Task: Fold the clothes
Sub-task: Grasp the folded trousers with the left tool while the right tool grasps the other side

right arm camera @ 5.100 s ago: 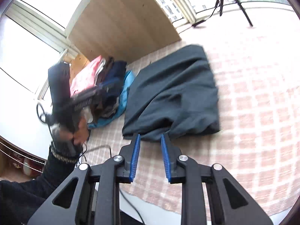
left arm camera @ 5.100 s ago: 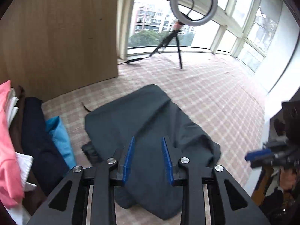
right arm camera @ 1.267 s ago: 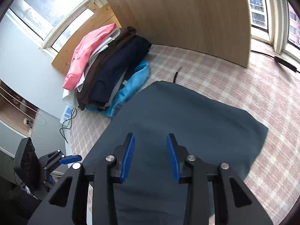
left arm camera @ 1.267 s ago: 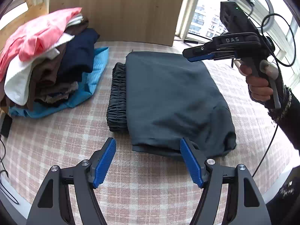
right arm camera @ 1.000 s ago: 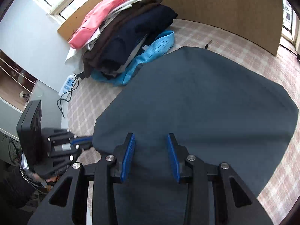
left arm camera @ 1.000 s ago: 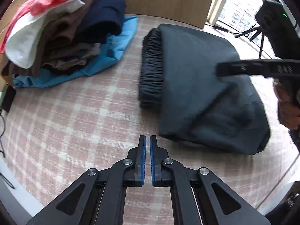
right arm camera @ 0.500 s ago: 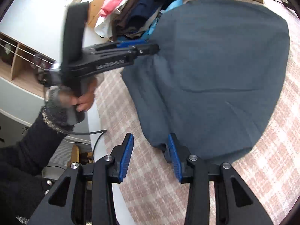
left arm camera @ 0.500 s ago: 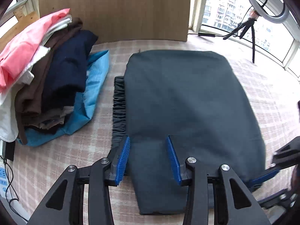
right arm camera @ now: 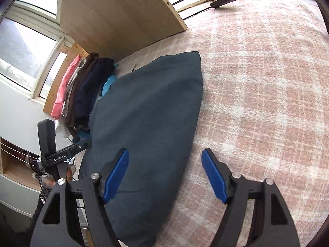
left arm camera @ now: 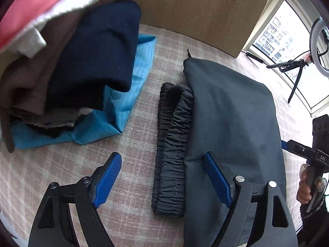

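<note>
Both tools hang spread wide and empty, jaws having just opened: left tool (left arm camera: 161, 180) straddling the elastic waistband (left arm camera: 171, 154), right tool (right arm camera: 165, 175) over the far edge of the dark grey garment (right arm camera: 148, 111), half-folded on the checked cover (right arm camera: 267, 82). Next, I'd guess, pinch both edges and fold again. Beyond, the clothes pile (left arm camera: 67, 61).

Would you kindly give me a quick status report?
Both grippers, left gripper and right gripper, just opened, empty. Dark trousers folded flat, waistband exposed. Clothes pile alongside, clear.
</note>
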`<state>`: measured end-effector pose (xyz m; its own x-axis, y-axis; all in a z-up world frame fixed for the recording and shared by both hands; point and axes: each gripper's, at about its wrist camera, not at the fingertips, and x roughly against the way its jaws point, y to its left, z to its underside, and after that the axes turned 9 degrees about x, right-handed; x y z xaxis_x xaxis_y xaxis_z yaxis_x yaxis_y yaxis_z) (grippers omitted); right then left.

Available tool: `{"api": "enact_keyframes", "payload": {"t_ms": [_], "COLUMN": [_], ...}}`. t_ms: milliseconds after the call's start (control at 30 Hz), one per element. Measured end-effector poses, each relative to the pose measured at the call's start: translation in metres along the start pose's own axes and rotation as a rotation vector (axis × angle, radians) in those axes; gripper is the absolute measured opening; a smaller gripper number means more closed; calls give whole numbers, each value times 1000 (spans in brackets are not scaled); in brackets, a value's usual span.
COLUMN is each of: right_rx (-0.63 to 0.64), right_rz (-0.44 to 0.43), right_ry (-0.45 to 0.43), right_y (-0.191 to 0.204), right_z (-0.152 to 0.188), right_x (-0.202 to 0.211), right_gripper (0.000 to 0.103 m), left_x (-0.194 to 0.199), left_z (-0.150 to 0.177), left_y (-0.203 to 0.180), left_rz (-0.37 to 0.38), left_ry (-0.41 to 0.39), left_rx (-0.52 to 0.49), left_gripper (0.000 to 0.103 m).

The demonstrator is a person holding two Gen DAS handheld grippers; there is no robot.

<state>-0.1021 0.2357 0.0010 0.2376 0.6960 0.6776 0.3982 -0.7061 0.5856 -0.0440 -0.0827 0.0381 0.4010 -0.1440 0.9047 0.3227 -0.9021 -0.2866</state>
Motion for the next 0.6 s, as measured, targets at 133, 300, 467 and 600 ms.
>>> {"api": "enact_keyframes", "payload": {"t_ms": [133,300,467,600], "right_rx": [40,55,67,48], "right_rz": [1,-40,-134,-165], "right_ry": [-29,-44,5,-7], "right_y": [10,16,16,17], "right_z": [3,5,7,4], "right_x": [-10,-15,-19,-25], "right_gripper": [73,74,74,74], "left_x": [-11,-14,-11,-14], "left_z": [-1,-1,-2,-3], "left_y": [-1,-7,-5,-9], "left_rz": [29,21,60,94], "left_ry": [19,15,35,29], "left_rx": [-17,-72,-73,-66], "left_gripper": [85,85,73,76]}}
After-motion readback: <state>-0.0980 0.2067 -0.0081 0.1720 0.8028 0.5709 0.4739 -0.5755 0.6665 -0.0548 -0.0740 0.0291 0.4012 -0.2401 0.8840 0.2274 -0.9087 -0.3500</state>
